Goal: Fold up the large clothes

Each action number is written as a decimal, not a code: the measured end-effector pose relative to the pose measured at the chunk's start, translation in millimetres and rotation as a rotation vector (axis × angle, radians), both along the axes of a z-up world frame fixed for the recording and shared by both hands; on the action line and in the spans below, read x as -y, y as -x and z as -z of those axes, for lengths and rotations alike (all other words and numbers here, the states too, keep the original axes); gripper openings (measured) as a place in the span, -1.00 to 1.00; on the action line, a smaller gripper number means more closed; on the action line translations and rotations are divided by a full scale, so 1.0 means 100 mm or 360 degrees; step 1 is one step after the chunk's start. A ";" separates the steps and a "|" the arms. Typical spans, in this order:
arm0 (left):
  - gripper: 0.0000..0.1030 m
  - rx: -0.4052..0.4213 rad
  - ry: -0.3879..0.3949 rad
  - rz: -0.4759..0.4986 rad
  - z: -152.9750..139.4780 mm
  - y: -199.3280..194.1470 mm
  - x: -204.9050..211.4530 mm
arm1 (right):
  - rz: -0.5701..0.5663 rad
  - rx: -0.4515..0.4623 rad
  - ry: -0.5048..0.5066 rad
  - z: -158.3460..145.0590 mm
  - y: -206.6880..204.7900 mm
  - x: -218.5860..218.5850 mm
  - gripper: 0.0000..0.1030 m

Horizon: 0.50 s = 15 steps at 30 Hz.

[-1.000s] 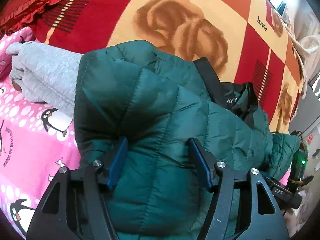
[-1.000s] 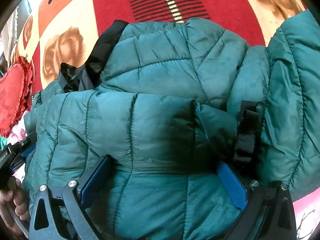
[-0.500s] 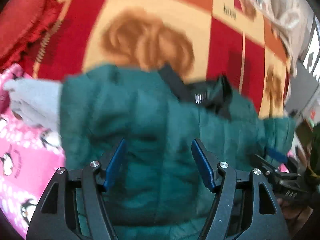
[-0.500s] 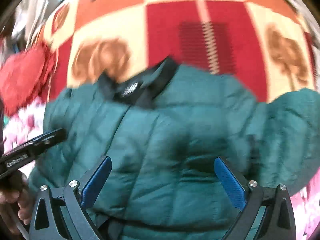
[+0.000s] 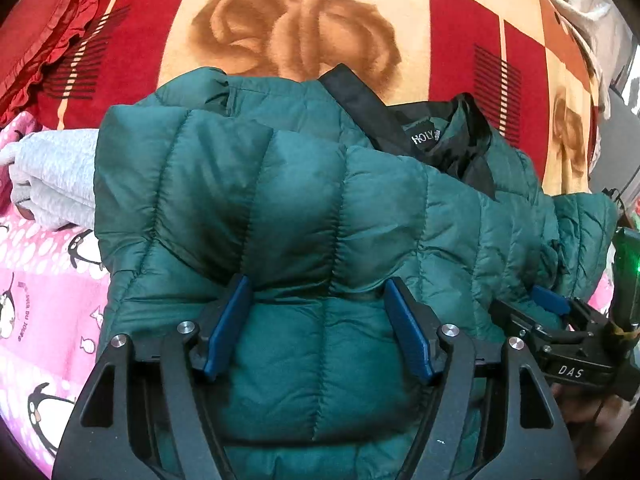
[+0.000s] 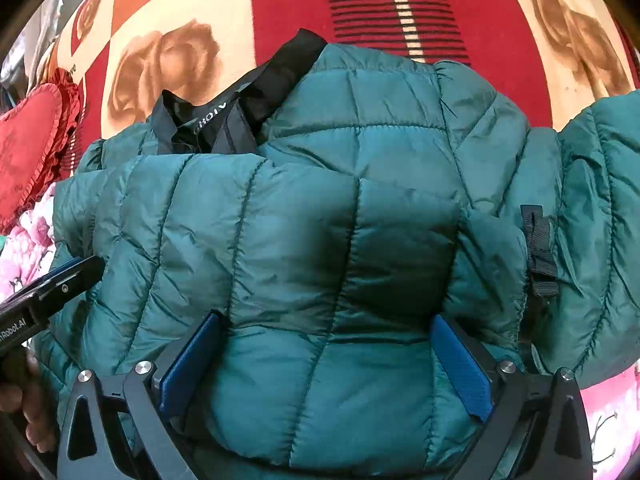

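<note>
Your left gripper [image 5: 318, 322] sits at the bottom centre of its frame, fingers spread apart, with a thick fold of the green puffer jacket [image 5: 304, 216] bulging between the blue pads [image 5: 228, 320]; whether they actually pinch it, you cannot tell. Your right gripper [image 6: 326, 360] is spread wider, the jacket's quilted bulk likewise filling the gap. The jacket fills the middle of both frames, its black collar [image 6: 248, 100] toward the top, lying on a red-and-cream rose blanket [image 5: 288, 36]. A grey garment [image 5: 52, 180] lies at left.
</note>
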<state>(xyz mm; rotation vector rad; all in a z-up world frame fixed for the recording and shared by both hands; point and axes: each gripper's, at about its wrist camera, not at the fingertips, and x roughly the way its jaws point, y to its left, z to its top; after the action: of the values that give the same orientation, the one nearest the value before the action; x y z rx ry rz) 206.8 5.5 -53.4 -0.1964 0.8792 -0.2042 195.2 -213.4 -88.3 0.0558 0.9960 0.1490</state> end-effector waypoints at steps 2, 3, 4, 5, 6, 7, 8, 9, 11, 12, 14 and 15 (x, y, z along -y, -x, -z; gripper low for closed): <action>0.36 0.0002 -0.0006 0.0001 0.01 0.00 0.02 | 0.0000 0.0000 -0.0002 0.00 0.00 -0.01 0.99; 0.36 0.0003 -0.0006 0.0001 0.01 0.00 0.02 | 0.0000 0.0001 -0.0001 0.01 0.00 -0.02 0.99; 0.36 0.0003 -0.0006 0.0000 0.01 0.00 0.02 | 0.0000 0.0002 -0.0002 0.00 0.01 0.01 0.99; 0.37 0.0004 -0.0006 0.0000 0.01 0.00 0.02 | 0.0001 0.0003 -0.0001 0.01 0.01 0.00 0.99; 0.36 0.0004 -0.0007 -0.0001 0.01 0.00 0.02 | 0.0001 0.0004 -0.0001 0.00 0.01 0.00 0.99; 0.36 0.0004 -0.0009 0.0000 0.01 0.00 0.02 | 0.0001 0.0004 -0.0002 0.00 0.02 0.03 0.99; 0.36 0.0004 -0.0011 0.0001 0.01 0.00 0.01 | 0.0006 0.0020 0.0002 -0.01 0.04 0.02 0.99; 0.36 0.0005 -0.0016 0.0000 0.01 0.00 0.02 | 0.0009 0.0033 0.0006 -0.05 0.08 0.09 0.99; 0.36 0.0006 -0.0028 -0.0002 0.01 0.01 0.03 | 0.0012 0.0065 0.0033 -0.10 0.18 0.16 0.99; 0.36 0.0007 -0.0035 -0.0004 0.00 0.01 0.04 | 0.0013 0.0095 0.0068 -0.15 0.23 0.16 0.99; 0.36 0.0009 -0.0044 -0.0010 -0.01 0.02 0.05 | 0.0011 0.0143 0.0123 -0.23 0.31 0.16 0.99; 0.36 0.0010 -0.0042 -0.0016 -0.03 0.03 0.05 | 0.0007 0.0178 0.0151 -0.30 0.37 0.17 0.99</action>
<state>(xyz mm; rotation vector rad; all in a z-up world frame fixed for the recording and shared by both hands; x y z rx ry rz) 203.7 0.3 -50.6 -0.1757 0.8743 -0.1835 158.6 -230.1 -58.5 -0.0366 0.8903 0.0993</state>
